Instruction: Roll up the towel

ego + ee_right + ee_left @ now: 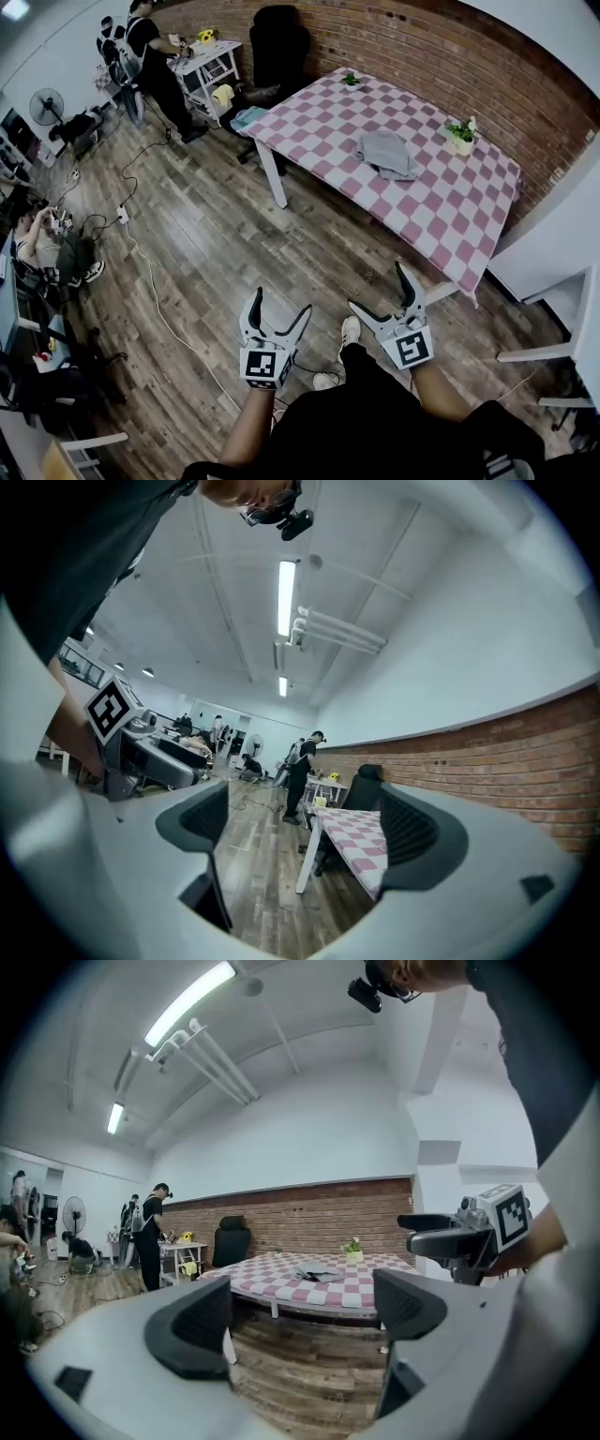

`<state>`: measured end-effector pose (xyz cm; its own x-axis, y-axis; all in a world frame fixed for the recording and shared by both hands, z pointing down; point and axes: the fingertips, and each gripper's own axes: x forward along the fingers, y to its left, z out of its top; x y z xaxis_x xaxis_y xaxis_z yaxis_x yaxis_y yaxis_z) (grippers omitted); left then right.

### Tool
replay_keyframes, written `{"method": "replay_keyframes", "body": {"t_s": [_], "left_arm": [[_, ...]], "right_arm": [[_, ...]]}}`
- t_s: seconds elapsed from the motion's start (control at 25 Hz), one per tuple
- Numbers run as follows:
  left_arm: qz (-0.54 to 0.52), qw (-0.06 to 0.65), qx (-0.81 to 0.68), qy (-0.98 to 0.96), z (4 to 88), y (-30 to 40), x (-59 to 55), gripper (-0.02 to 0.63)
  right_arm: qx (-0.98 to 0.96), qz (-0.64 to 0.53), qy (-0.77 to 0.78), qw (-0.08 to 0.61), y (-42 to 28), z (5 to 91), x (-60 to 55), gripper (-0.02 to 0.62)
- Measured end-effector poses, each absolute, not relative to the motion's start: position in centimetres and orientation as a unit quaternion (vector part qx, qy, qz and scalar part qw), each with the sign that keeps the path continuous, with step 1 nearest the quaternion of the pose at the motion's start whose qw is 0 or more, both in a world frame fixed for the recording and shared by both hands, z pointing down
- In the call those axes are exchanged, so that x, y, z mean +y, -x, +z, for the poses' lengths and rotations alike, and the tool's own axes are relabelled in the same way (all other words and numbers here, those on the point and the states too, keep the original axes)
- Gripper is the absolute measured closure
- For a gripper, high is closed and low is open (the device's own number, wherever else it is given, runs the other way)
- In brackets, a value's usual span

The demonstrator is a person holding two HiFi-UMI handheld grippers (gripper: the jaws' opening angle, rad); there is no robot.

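Over on the pink-and-white checked table (441,216), the crumpled grey cloth towel (386,153) lies unrolled. Jaws of left gripper (281,302) and right gripper (378,286) stand apart, empty, well short of it; rolling not yet begun.

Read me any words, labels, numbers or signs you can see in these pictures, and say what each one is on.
None: no readable words or numbers show in any view.
Left hand-held gripper: its cube bears only a black-and-white square marker pattern, no letters.
Right hand-held gripper: the same kind of marker, no letters.
Tablecloth, towel, brick wall: no print visible.
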<state>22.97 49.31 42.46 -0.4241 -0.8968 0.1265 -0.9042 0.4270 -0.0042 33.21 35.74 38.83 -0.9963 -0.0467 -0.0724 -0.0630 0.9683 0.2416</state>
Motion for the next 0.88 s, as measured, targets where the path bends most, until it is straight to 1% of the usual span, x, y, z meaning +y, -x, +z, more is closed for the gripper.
{"method": "replay_keyframes", "body": {"t_s": [0.08, 0.12, 0.16, 0.24, 0.6, 0.88], "left_arm": [[0.030, 0.052, -0.841, -0.537, 42.7, -21.7, 48.0, 0.063], [0.028, 0.052, -0.839, -0.540, 43.0, -21.3, 47.6, 0.026], [0.028, 0.052, -0.838, -0.542, 43.4, -20.9, 47.1, 0.012], [0.025, 0.050, -0.837, -0.545, 44.0, -20.0, 45.7, 0.012], [0.053, 0.045, -0.820, -0.568, 43.8, -14.8, 37.0, 0.012], [0.057, 0.046, -0.807, -0.585, 44.8, -12.2, 31.1, 0.012]], "right_arm": [[0.993, 0.110, 0.044, 0.032, -32.2, 39.3, 34.2, 0.060], [0.993, 0.106, 0.051, 0.031, -31.8, 39.7, 33.7, 0.031], [0.992, 0.106, 0.056, 0.029, -31.5, 40.2, 33.1, 0.012], [0.992, 0.109, 0.062, 0.022, -30.6, 41.1, 31.5, 0.003], [0.990, 0.111, 0.081, 0.008, -25.8, 41.2, 22.2, 0.003], [0.991, 0.102, 0.086, -0.012, -23.6, 43.4, 16.2, 0.003]]}}
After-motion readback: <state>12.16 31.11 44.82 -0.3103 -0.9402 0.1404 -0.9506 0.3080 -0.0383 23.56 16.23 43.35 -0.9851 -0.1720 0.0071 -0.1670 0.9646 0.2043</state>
